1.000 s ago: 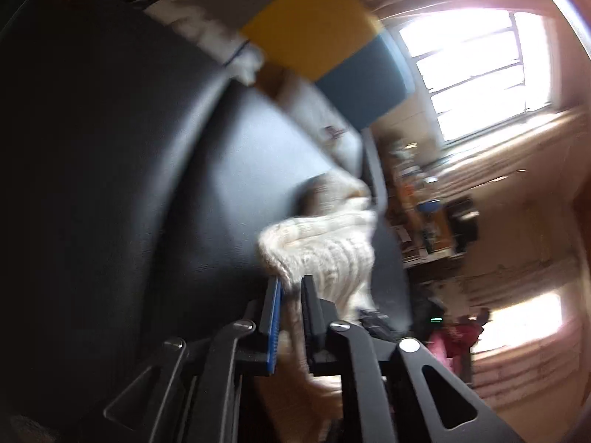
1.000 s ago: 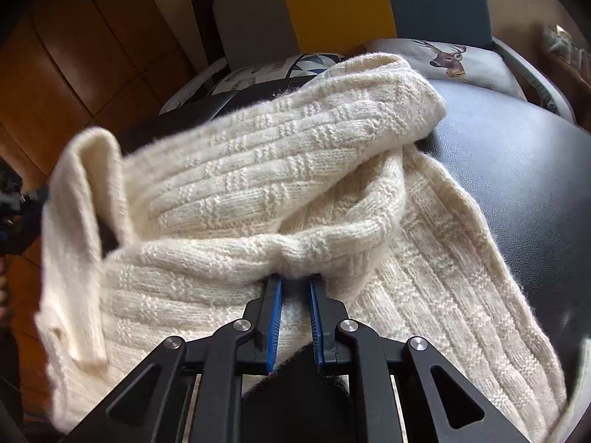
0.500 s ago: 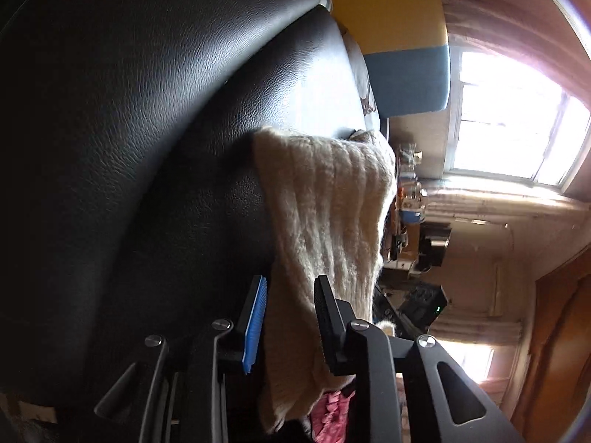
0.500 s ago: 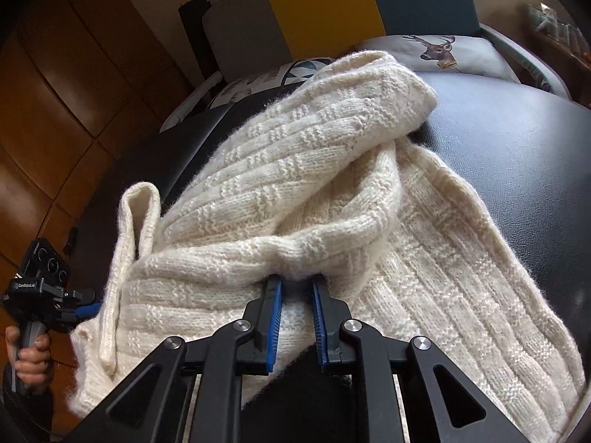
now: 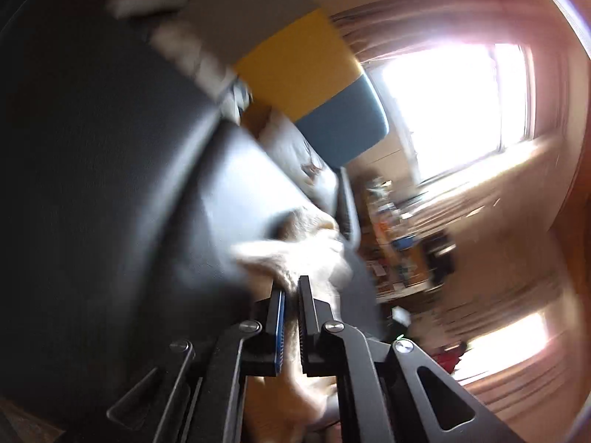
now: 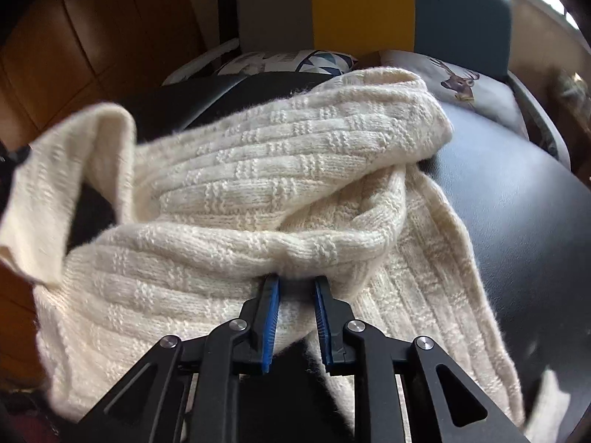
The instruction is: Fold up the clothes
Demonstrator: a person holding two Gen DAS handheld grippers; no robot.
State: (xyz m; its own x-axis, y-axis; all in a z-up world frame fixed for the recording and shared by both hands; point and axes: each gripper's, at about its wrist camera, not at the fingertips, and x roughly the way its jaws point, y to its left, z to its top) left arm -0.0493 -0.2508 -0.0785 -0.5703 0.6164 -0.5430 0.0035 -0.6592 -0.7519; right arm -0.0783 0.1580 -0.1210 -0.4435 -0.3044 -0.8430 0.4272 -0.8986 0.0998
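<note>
Left wrist view: nearly everything was smeared by blur. The left tongs (image 5: pixel 291 288) had just been closing and were pinched on a cream knitted sweater (image 5: pixel 295 254), whose fabric passed between the narrow black fingers and spilled out above and below them. The knit pattern could not be made out here, only a pale fuzzy mass. It lay against a black, smooth, leather-like surface (image 5: pixel 110 184) that filled the left half of the frame. Behind it stood a chair back (image 5: pixel 306 81) in grey, yellow and teal panels, and a glaring window (image 5: pixel 454 110) washed out the right side. The clutter under the window was too blurred to name.

Right wrist view: this picture was sharp. The sweater (image 6: pixel 295 170) lay bunched on the glossy black surface (image 6: pixel 517 203), a thick cream basket-weave knit, with one end curled up at the left and going soft with blur. The right tongs (image 6: pixel 296 284) had just been opening; their blue-lined fingers stood somewhat apart with a rolled fold of the knit at their tips, and whether the pads pressed it was hard to tell. Beyond sat a cushion (image 6: pixel 476 88) printed with a deer and another cushion (image 6: pixel 291 61) with a triangle pattern, partly hidden by the sweater.
</note>
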